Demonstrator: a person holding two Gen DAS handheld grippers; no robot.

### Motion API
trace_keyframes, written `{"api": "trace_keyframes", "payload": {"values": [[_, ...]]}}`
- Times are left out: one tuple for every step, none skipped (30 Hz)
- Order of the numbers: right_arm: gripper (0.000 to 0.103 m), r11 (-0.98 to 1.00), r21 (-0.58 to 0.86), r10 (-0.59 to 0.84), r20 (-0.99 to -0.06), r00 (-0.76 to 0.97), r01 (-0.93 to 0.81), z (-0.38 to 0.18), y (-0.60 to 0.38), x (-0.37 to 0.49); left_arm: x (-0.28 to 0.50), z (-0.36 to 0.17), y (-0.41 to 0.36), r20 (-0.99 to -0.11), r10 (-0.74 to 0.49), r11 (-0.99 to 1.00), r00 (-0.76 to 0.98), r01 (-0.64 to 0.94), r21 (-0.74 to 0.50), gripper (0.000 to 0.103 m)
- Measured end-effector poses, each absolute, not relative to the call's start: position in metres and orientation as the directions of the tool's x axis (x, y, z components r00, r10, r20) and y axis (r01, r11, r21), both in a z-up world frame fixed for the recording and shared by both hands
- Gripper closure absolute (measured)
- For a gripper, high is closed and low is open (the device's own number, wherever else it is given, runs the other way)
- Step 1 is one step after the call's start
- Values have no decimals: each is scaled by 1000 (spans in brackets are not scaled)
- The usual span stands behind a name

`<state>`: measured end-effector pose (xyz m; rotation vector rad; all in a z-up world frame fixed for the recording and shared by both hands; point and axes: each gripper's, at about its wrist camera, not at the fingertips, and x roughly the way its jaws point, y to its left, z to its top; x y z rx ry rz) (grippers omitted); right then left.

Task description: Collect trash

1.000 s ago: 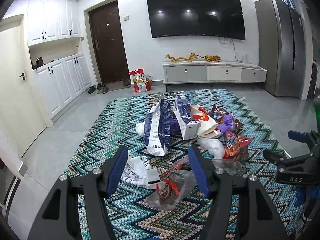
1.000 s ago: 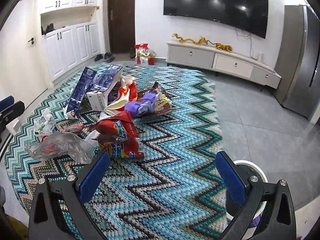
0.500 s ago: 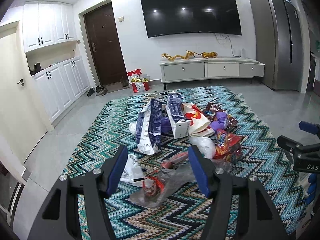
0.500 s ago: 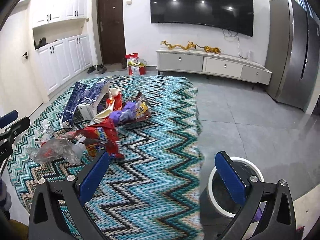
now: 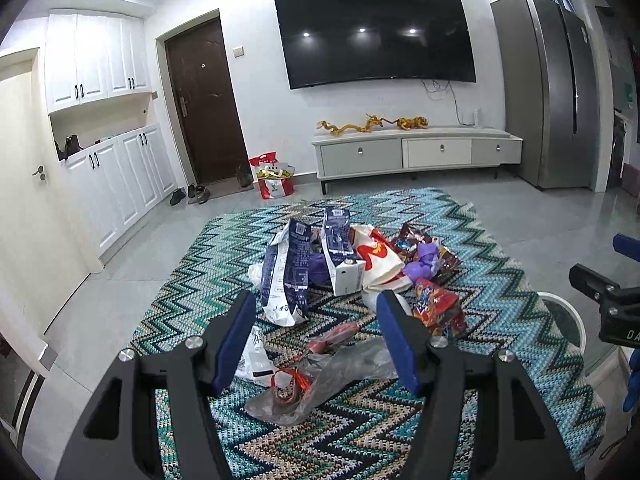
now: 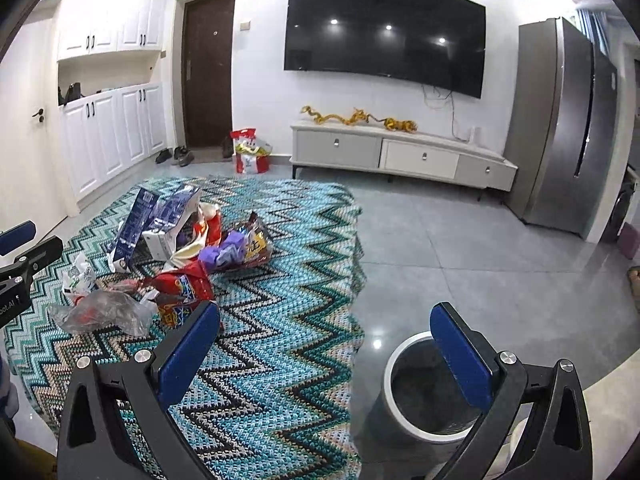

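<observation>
Still nothing collected, judging by the pile. Left gripper (image 5: 316, 334) low centre of its view, jaws parted fairly wide, nothing between them — aimed down over the clear plastic bag (image 5: 320, 376) lying nearest on the zigzag rug (image 5: 500, 280), likely the easiest first pick. Right gripper (image 6: 328, 354) at bottom of its own view, jaws spread wide, empty too; right finger overlaps the white-rimmed bin (image 6: 400, 364) in frame, left finger over the rug edge.

Trash heaped mid-frame in the left view: blue-white snack bag (image 5: 286, 276) propped upright, blue milk carton (image 5: 342, 256) leaning beside it, red-and-cream bag (image 5: 378, 260) behind, purple wrapper (image 5: 424, 260) at right, red chip packet (image 5: 438, 308) closer in, white crumpled bag (image 5: 254, 354) lower left by the left finger. Bin sits off the rug on the grey tile at lower right — open mouth up, handy for drops. Bin appears empty, though interior dark.

Light, crinkly stuff — pinch should suffice, film bag may slip or trail contents.

Background: TV (image 5: 376, 36), low cabinet (image 5: 416, 152), fridge (image 5: 552, 88), door (image 5: 204, 104).
</observation>
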<state>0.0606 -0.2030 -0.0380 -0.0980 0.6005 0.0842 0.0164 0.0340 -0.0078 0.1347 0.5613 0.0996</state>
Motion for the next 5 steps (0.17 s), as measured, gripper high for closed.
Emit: {"api": "trace_keyframes", "payload": {"values": [[0,992,-69,48,-564,824,-105,-36,-203,60,16,-6,34,-520,128,987,844,-57,151,42],[0,992,-71,46,-562,826,-104,-35,-203,59,16,-6,34,-520,125,987,845,-55,149,42],[0,992,-73,45,-560,827,-104,-34,-203,58,16,-5,35,-521,121,988,845,-51,146,42],[0,992,-77,43,-556,830,-103,-33,-202,57,15,-5,35,-522,118,988,845,-49,144,42],[0,992,-78,43,-554,831,-103,-32,-202,56,15,-5,35,-522,116,989,845,-47,142,42]]}}
